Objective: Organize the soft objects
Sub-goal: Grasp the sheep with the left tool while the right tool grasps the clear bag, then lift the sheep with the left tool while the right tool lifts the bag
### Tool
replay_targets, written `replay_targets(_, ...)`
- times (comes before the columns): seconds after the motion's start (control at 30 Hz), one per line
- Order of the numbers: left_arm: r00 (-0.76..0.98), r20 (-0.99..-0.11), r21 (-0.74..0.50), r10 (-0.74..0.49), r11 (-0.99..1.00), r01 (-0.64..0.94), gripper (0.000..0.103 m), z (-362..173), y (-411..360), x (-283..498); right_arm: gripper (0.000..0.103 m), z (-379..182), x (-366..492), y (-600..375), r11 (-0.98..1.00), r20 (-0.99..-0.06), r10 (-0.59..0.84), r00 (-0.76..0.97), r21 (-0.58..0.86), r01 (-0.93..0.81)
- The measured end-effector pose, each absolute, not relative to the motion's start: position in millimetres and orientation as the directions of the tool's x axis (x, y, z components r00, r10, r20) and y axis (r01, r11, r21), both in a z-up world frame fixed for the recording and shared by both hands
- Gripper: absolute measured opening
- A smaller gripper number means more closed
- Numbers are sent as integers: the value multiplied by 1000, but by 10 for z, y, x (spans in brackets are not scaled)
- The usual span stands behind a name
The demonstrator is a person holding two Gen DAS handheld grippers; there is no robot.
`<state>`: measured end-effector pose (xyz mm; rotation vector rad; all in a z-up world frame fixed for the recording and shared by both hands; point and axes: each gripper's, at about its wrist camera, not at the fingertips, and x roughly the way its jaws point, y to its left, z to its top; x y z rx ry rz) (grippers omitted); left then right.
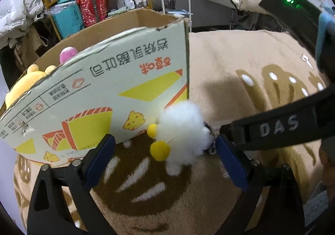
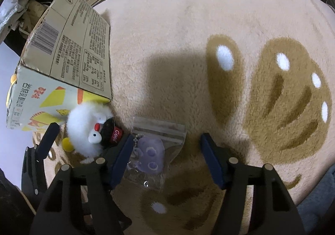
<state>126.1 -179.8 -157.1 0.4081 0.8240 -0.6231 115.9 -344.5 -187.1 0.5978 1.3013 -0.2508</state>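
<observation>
A box (image 1: 117,80) stands at the left on a beige rug (image 1: 240,63), with a yellow plush (image 1: 23,84) and a pink one (image 1: 67,54) inside. The left tool (image 1: 165,149) tilts steeply down, jaws wide around a white fluffy toy (image 1: 184,130) lying against the box; the pads do not press it. The right tool (image 2: 166,159) points almost straight down, jaws half open around a bagged purple toy (image 2: 151,155), the left pad touching the bag.

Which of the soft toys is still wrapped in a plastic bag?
The little purple toy between the right gripper's fingers. It lies in a clear zip bag; the fluffy white toy beside it is bare.
</observation>
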Motion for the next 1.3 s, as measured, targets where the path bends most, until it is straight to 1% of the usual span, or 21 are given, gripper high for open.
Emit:
replay_targets(0.03, 512, -782, 95, -354, 745, 661, 85, -1576, -1810, 1260, 67, -1863, 1167, -3444, 830, -954, 145, 261, 261, 492)
replay_targets(0.07, 511, -783, 98, -354, 741, 664, 84, -1582, -1819, 1257, 60, -1850, 1167, -3439, 838, -958, 133, 255, 246, 487)
replay_targets(0.1, 516, -781, 107, -352, 739, 665, 84, -1589, -1828, 1255, 56, -1839, 1176, -3423, 845, -959, 128, 252, 239, 479)
replay_targets(0.17, 529, -777, 128, -341, 736, 664, 84, -1608, -1843, 1242, 41, -1799, 1175, -3410, 860, -962, 116, 247, 222, 459)
replay_targets(0.2, 528, -777, 129, -342, 735, 666, 84, -1616, -1844, 1225, 33, -1792, 1173, -3415, 858, -960, 127, 251, 233, 458)
replay_targets(0.27, 527, -778, 130, -342, 733, 668, 84, -1626, -1851, 1215, 21, -1808, 1175, -3428, 841, -946, 188, 265, 294, 453)
replay_targets(0.33, 529, -778, 136, -339, 731, 669, 84, -1634, -1860, 1212, 21, -1849, 1185, -3393, 832, -935, 234, 265, 334, 443)
replay_targets(0.4, 529, -779, 137, -338, 731, 669, 83, -1645, -1862, 1206, 21, -1858, 1211, -3357, 842, -938, 233, 257, 327, 429)
replay_targets(0.53, 529, -778, 135, -340, 732, 668, 83, -1649, -1847, 1202, 22, -1930, 1207, -3485, 794, -918, 290, 269, 388, 468)
replay_targets(0.7, 512, -787, 124, -344, 726, 677, 73, -1682, -1836, 1214, 22, -1949, 1236, -3557, 797, -917, 295, 267, 391, 460)
replay_targets(0.8, 501, -794, 115, -344, 725, 679, 63, -1706, -1824, 1220, 23, -1951, 1295, -3550, 795, -915, 301, 268, 396, 460)
replay_targets(0.87, 481, -804, 93, -350, 724, 684, 45, -1721, -1818, 1235, 24, -1943, 1325, -3549, 806, -917, 297, 267, 391, 444)
replay_targets(0.93, 422, -817, 12, -393, 720, 694, 34, -1735, -1781, 1258, 22, -1933, 1344, -3494, 831, -923, 284, 258, 372, 414)
replay_targets(1.0, 423, -816, 2, -394, 730, 683, 33, -1733, -1747, 1260, 18, -1911, 1394, -3389, 847, -927, 269, 260, 356, 394)
replay_targets(1.03, 424, -815, -2, -396, 732, 681, 33, -1731, -1727, 1254, 11, -1897, 1413, -3365, 852, -929, 257, 265, 347, 392)
replay_targets(1.1, 423, -813, -10, -400, 737, 676, 33, -1722, -1694, 1252, 6, -1892, 1441, -3362, 849, -927, 252, 278, 350, 397)
replay_targets(1.13, 425, -811, -16, -401, 742, 670, 32, -1705, -1676, 1248, 2, -1879, 1444, -3367, 846, -925, 245, 292, 351, 401)
replay_targets(1.3, 452, -800, -13, -396, 763, 646, 32, -1621, -1583, 1209, 1, -1885, 1487, -3318, 864, -918, 253, 306, 356, 355)
